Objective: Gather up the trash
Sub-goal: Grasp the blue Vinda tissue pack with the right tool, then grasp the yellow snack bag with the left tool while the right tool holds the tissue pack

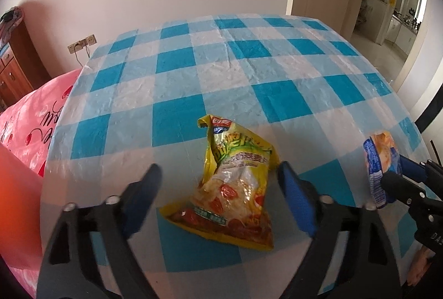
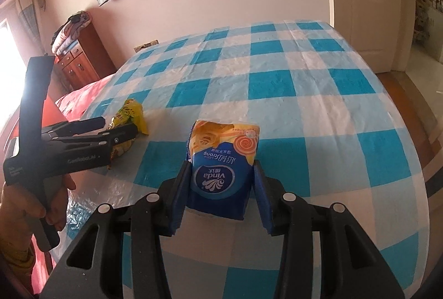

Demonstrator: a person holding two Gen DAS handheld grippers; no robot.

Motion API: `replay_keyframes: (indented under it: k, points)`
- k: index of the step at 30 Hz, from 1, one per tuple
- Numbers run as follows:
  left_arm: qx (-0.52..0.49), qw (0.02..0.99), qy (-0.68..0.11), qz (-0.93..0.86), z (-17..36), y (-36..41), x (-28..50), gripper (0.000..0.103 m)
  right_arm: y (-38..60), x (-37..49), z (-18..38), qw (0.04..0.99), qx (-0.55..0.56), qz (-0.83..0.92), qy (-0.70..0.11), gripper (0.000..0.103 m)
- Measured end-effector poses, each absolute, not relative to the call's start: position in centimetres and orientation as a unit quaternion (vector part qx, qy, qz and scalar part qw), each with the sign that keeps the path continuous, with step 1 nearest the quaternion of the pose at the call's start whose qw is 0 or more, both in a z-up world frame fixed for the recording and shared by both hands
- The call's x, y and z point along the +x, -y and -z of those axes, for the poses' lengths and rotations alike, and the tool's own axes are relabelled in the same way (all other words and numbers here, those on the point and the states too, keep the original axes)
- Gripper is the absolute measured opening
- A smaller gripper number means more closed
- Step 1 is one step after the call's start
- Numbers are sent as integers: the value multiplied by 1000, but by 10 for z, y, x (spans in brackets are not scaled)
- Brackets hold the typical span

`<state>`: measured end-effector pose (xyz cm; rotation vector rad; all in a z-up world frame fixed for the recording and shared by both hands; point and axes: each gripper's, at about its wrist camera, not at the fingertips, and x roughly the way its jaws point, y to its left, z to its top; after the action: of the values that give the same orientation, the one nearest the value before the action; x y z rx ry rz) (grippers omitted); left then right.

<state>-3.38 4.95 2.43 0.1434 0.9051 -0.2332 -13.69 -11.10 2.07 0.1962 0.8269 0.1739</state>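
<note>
Yellow snack bag (image 1: 232, 185) between open claw (image 1: 218, 182)

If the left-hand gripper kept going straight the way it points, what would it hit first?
Most likely the yellow snack bag lying on the checked tablecloth; it sits right between the left gripper and its open jaws.

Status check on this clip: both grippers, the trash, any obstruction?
Right gripper shut on blue tissue pack. Left gripper open, jaws straddling yellow snack bag on checked tablecloth, no grip yet. Nothing in the way.
</note>
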Motion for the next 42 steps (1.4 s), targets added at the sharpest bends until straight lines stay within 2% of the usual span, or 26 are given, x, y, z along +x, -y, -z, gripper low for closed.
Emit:
replay_keyframes:
  k: [4, 7, 9, 11, 18, 26, 28, 29, 30, 33, 42]
  points:
    - [56, 888, -441, 117, -20, -52, -30, 70, 112, -134, -17, 904, 100, -82, -407, 47]
    - [57, 888, -442, 118, -17, -49, -30, 63, 114, -133, -16, 902, 108, -84, -410, 54]
    - [61, 890, -438, 114, -16, -48, -31, 60, 114, -131, -17, 902, 107, -81, -410, 63]
    - [54, 891, -437, 109, -17, -49, -31, 54, 115, -130, -17, 902, 108, -78, -410, 66]
    - [37, 893, -437, 100, -19, -53, -30, 48, 110, -126, -17, 903, 92, -79, -413, 74]
    - [28, 897, -431, 95, -23, -59, -35, 44, 99, -117, -15, 904, 43, -68, -421, 75]
    - [25, 898, -430, 94, -24, -62, -37, 43, 97, -116, -15, 903, 31, -65, -423, 75]
    - [23, 898, -429, 93, -24, -64, -37, 43, 96, -116, -14, 903, 26, -63, -423, 72]
    - [21, 899, -428, 93, -25, -66, -39, 42, 94, -116, -15, 904, 20, -60, -423, 65]
    - [14, 900, -425, 92, -28, -72, -43, 42, 91, -116, -15, 904, 2, -54, -424, 57]
    - [-3, 910, -405, 94, -46, -90, -60, 42, 88, -120, -17, 908, -14, -54, -416, 47]
